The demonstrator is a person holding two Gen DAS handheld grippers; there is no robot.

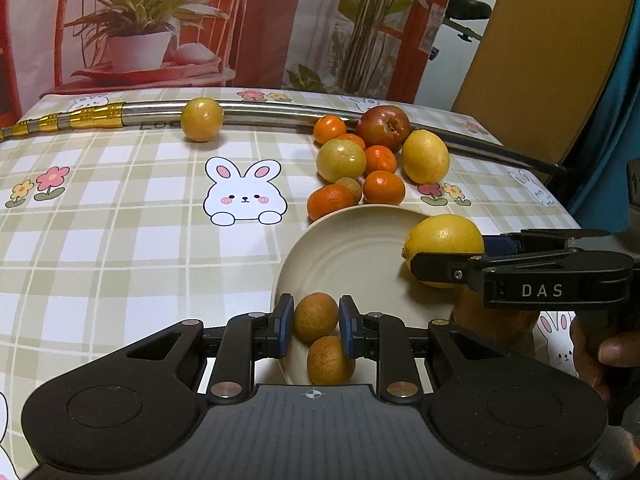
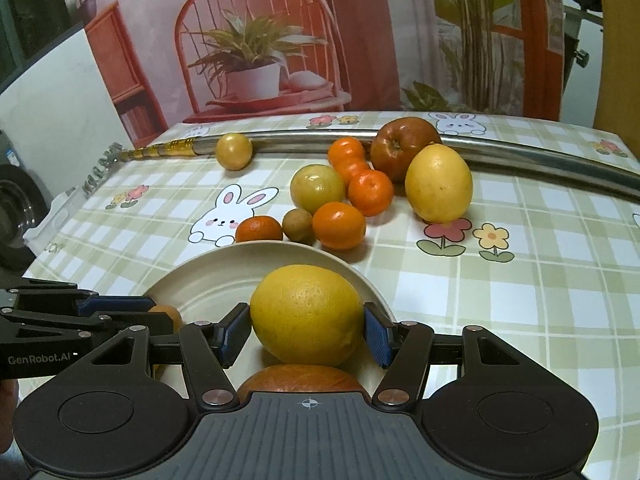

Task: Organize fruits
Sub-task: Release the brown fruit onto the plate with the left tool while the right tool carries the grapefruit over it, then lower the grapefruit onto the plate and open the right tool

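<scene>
A cream plate [image 1: 352, 256] [image 2: 208, 280] sits on the checked tablecloth. My left gripper [image 1: 316, 320] [image 2: 160, 312] is shut on a small brown fruit [image 1: 316, 317] just above the plate's near side. A second small brown fruit [image 1: 331, 360] lies on the plate under it. My right gripper [image 2: 306, 334] [image 1: 444, 252] is shut on a large yellow citrus [image 2: 307, 314] [image 1: 444, 240] over the plate's right rim. A reddish fruit [image 2: 300, 378] shows partly beneath that gripper. Beyond the plate lies a pile with a red apple [image 1: 383, 128], a yellow citrus [image 1: 425, 156], a yellow-green fruit [image 1: 341, 160] and several mandarins [image 1: 384, 187].
A long curved metal rod [image 1: 280, 110] with a gold handle lies across the back of the table, with a lone yellow fruit [image 1: 202, 119] against it. A hand [image 1: 616, 352] holds the right gripper. The table's right edge [image 1: 560, 208] is close to the plate.
</scene>
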